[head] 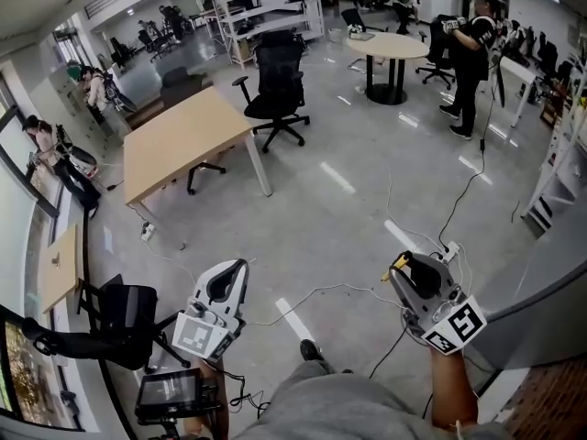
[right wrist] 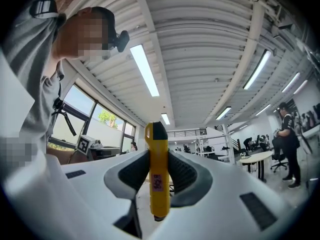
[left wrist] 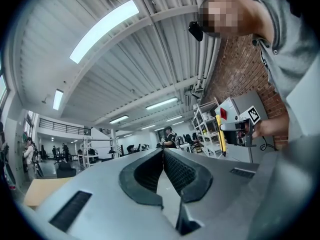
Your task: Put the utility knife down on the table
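A yellow utility knife (right wrist: 157,176) with a black tip stands upright between the pads of my right gripper (right wrist: 158,151), which is shut on it. In the head view the right gripper (head: 400,269) is held at the lower right above the floor, and the knife's yellow end (head: 400,262) pokes out of its jaws. My left gripper (head: 240,268) hangs at the lower left; its jaws (left wrist: 163,152) meet with nothing between them. The left gripper view also catches the right gripper (left wrist: 241,127) with the knife (left wrist: 219,134). A light wooden table (head: 183,140) stands well ahead on the left.
A black office chair (head: 275,90) stands by the wooden table, and a round table (head: 390,44) with a standing person (head: 472,53) is further back. Cables and a power strip (head: 448,250) lie on the floor. A black chair (head: 119,324) and a screen (head: 174,392) are at the lower left.
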